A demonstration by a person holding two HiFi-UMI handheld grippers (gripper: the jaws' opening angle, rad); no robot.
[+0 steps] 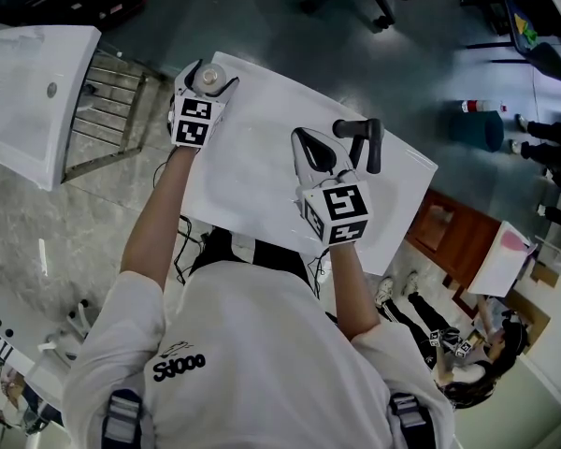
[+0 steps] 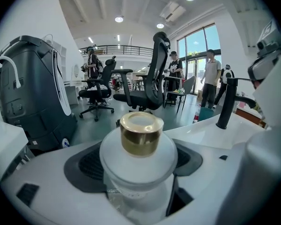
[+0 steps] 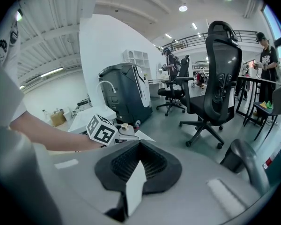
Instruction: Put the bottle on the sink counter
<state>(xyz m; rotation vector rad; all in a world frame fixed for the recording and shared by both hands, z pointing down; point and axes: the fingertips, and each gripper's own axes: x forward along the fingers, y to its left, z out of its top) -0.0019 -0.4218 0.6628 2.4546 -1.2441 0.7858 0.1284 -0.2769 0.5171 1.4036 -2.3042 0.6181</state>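
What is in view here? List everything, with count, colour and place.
sink counter: one, white, centre, under both grippers.
faucet: one, black, on the counter's right side.
bottle: one, frosted white with a gold cap, between the left gripper's jaws.
basin unit: one, white, on a metal frame left of the counter.
machine: one, dark grey, on the floor at left.
office chairs: several, black, beyond the counter.
bin: one, teal, on the floor at right.
people: several, standing in the background.
left gripper: one, white, closed on the bottle at the counter's far left corner.
right gripper: one, white, jaws together, empty, near the faucet.
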